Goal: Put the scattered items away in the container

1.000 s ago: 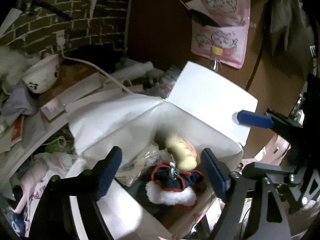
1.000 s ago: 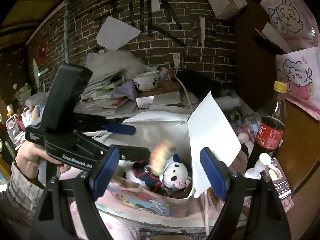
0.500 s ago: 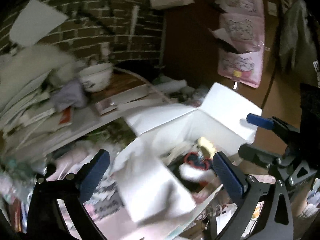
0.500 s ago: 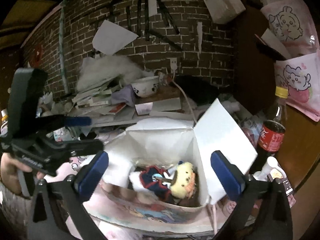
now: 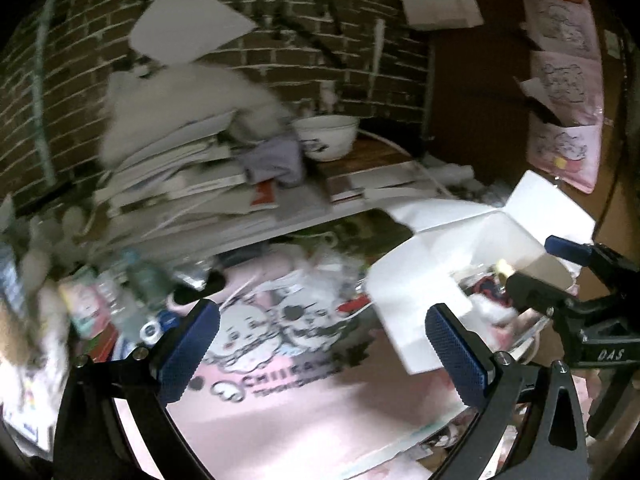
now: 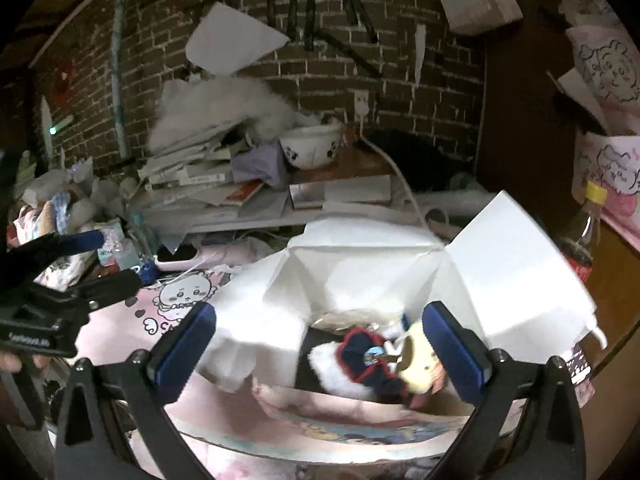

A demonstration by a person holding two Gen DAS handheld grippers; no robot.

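**Now: both tools empty, clutter lies left**

Your left tool (image 5: 316, 344) and right tool (image 6: 320, 344) are both spread wide, holding nothing. The box (image 6: 516, 272) sits under the right; loose bottles (image 5: 132, 292) lie left, nearer your left hand.

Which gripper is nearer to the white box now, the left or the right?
Right. The right gripper hovers open directly over the white box; the left gripper, also open, hangs beside it over the pink mat.

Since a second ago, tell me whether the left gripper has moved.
Yes. The left gripper has swung left, away from the white box, which now sits at its view's right side instead of between the pads.
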